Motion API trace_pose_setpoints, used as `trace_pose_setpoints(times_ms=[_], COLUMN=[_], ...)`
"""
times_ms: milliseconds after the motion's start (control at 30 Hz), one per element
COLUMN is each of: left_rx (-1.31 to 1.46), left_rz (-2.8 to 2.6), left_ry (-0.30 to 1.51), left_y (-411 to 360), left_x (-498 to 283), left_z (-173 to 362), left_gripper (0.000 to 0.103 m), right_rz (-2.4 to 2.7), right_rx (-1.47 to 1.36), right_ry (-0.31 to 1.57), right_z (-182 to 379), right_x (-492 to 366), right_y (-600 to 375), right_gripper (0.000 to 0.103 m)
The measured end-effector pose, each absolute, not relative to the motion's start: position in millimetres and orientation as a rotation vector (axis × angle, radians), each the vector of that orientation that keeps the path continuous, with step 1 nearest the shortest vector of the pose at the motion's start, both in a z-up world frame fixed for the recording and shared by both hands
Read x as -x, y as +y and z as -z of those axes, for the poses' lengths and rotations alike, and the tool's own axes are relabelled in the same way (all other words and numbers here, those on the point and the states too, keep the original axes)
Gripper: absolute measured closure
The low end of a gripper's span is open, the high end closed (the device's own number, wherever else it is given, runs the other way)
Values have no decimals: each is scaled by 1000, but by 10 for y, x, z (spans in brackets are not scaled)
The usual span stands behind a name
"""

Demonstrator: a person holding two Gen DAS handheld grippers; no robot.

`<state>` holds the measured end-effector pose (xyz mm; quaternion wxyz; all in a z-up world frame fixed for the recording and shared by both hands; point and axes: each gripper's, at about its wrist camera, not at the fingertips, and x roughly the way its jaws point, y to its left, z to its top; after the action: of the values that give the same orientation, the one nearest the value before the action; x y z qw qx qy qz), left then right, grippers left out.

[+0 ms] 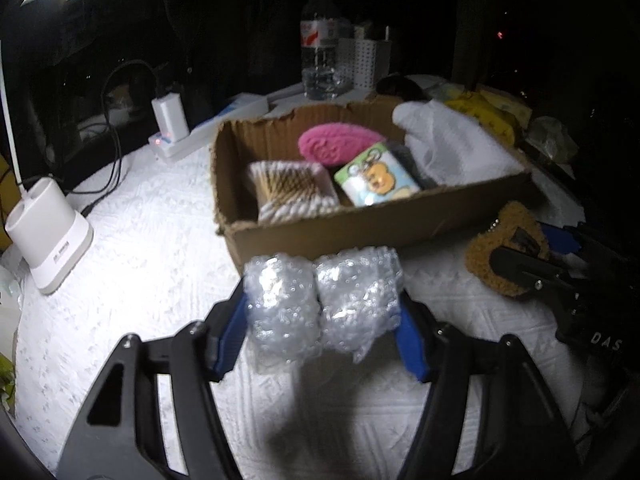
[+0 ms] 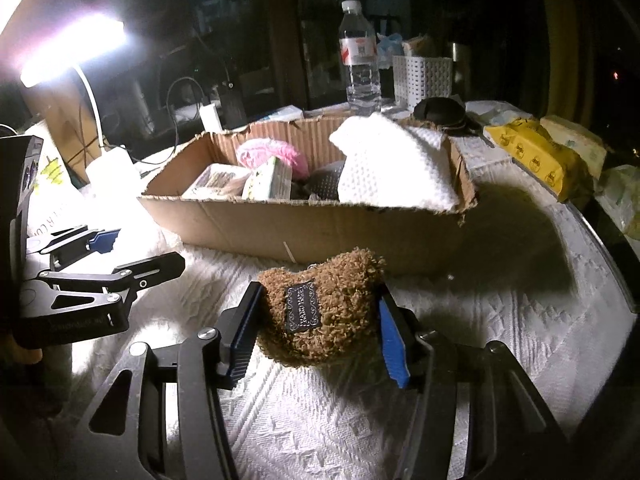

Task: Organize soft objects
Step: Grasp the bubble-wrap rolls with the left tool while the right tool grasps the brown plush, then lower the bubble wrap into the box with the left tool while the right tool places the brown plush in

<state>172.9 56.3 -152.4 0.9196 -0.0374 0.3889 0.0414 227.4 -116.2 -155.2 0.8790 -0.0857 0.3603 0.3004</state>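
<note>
Both tongs loaded, box (image 2: 304, 224) mid-frame.
L tongs (image 1: 322, 316) clamp bubble wrap (image 1: 322, 304), R tongs (image 2: 318, 320) clamp fuzzy pouch (image 2: 320, 308), lower centre; both prob. light, squashy, so grip across middle.

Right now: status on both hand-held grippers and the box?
Left hand-held gripper shut on bubble wrap bundle. Right hand-held gripper shut on brown fuzzy pouch. Cardboard box ahead, open, partly filled. Nothing between.
</note>
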Motion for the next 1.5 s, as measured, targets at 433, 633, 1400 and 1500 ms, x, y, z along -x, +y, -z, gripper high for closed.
trace_pose_setpoints(times_ms=[433,633,1400,1500], left_rx=[48,63,47,98], left_rz=[-66,-34,-18,-8], left_ry=[741,709,619,621], left_y=[483,471,465,541], left_x=[-1684,-1666,-1951,-2027], left_z=[1334,1198,719,734], left_gripper=[38,38,38,38], right_rz=[-621,-621,-605,-604], right_rx=[159,167,199,204], right_ry=[684,655,551,545], right_z=[1289,1178,773,746], right_x=[-2197,-2196,-2437,-2522], right_y=[-1259,-1250,-1193,-1165], right_gripper=[46,46,46,46])
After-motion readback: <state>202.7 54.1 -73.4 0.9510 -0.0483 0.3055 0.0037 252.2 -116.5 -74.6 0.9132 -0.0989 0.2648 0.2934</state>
